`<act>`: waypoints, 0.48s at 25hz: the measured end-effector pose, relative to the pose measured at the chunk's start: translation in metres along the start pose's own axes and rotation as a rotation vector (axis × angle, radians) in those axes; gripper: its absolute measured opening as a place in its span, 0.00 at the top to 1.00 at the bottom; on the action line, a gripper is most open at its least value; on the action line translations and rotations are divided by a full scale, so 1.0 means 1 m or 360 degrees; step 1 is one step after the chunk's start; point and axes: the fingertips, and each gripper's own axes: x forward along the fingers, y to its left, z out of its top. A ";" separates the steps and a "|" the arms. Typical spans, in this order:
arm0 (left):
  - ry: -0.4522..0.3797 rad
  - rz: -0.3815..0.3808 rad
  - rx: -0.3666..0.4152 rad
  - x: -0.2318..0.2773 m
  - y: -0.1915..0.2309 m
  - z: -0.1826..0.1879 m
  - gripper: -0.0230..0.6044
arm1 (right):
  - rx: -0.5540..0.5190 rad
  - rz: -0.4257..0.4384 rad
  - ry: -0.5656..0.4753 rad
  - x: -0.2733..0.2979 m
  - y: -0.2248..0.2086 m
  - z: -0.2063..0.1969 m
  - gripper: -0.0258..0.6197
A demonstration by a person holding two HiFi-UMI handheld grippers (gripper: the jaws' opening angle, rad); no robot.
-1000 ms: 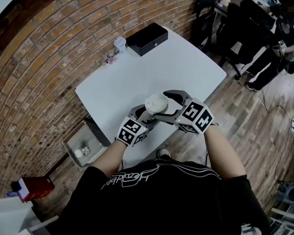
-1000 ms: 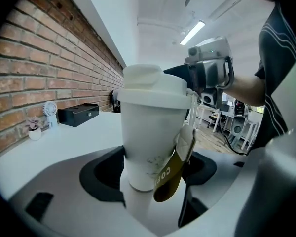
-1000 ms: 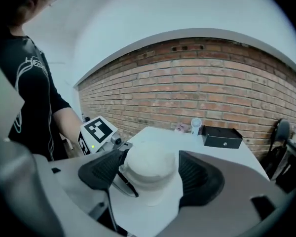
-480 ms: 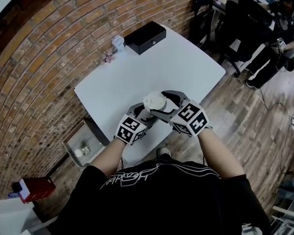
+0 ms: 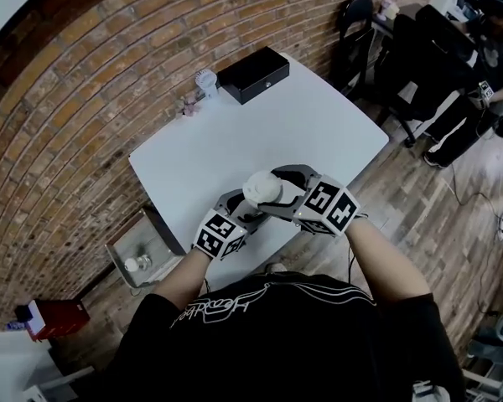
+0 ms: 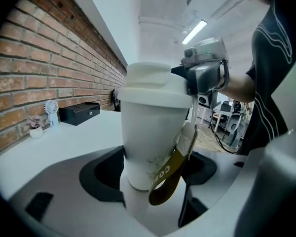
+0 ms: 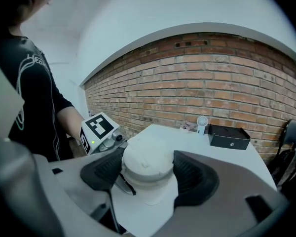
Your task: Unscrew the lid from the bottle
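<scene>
- Over the near edge of the white table, in front of the person's chest, the white bottle is upright and held between the two grippers.
- The left gripper has its jaws spread wide around the lower body of the bottle, with the dark pads pressed against either side. It carries the bottle and keeps it from turning. An olive strap hangs down the bottle's side.
- The right gripper comes in from the opposite side at the top. Its jaws are also wide, with a ribbed pad bearing on each side of the lid.
- The lid sits square on the neck with no gap visible beneath its rim. It is not yet off, and the pictures don't show whether it has been loosened at all.
- Judging by this, both grips are in place and the work is at the turning stage. What remains is to twist the lid round, probably in several bites, and then lift it clear.
</scene>
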 end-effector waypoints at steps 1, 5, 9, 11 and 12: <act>-0.0004 0.0000 0.0000 0.000 0.000 0.000 0.42 | -0.0034 0.0047 0.0017 0.000 0.000 0.000 0.46; -0.0007 -0.0011 0.0006 0.000 0.000 0.000 0.42 | -0.0175 0.0263 0.0098 0.001 0.003 -0.001 0.46; -0.0036 -0.0009 0.0002 -0.001 0.001 0.000 0.42 | -0.0408 0.0490 0.0238 0.002 0.004 -0.001 0.46; -0.0042 -0.0009 -0.0001 -0.001 0.001 0.000 0.42 | -0.0532 0.0604 0.0340 0.004 0.006 -0.002 0.46; -0.0042 -0.0010 -0.0001 -0.002 0.001 0.000 0.42 | -0.0595 0.0657 0.0395 0.004 0.007 -0.002 0.46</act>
